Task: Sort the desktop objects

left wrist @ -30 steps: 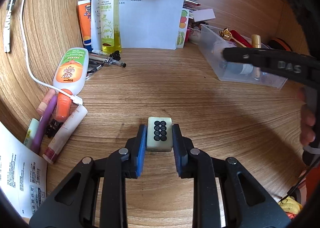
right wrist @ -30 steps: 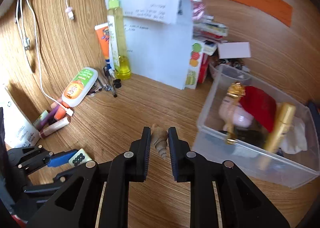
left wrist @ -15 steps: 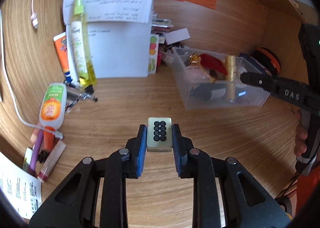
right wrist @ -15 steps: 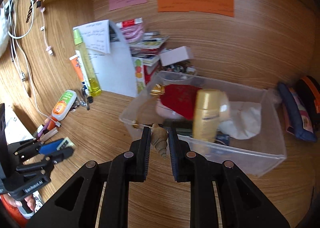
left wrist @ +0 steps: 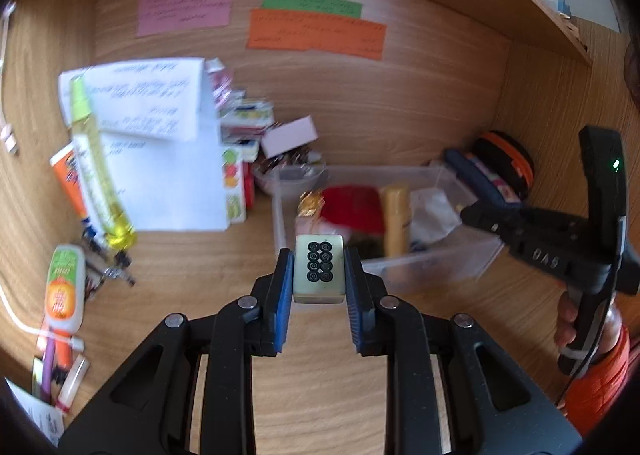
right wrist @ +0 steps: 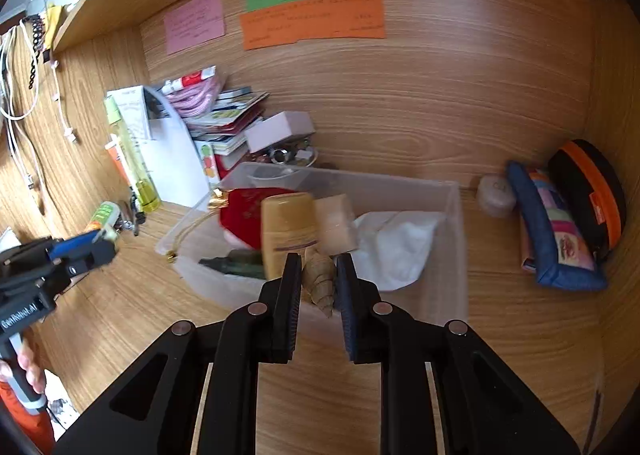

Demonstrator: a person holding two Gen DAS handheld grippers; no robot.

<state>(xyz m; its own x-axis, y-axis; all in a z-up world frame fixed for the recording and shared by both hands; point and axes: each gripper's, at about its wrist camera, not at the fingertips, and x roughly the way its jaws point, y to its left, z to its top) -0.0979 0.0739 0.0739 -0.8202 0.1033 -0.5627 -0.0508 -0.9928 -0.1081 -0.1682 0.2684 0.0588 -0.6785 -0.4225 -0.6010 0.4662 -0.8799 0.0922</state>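
Item: mahjong tile [left wrist: 319, 268] clenched in left gripper [left wrist: 319, 275] fingers, shell [right wrist: 319, 280] clenched in right gripper [right wrist: 319, 283] fingers; clear bin [right wrist: 448, 255], lately farther off, now lies just beyond both fingertips, so deposit looks imminent.

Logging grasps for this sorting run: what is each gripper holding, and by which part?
Left gripper: pale green mahjong tile with eight black circles, pinched on its two long side edges. Right gripper: tan spiral seashell, pinched across its wider body, tip pointing down.
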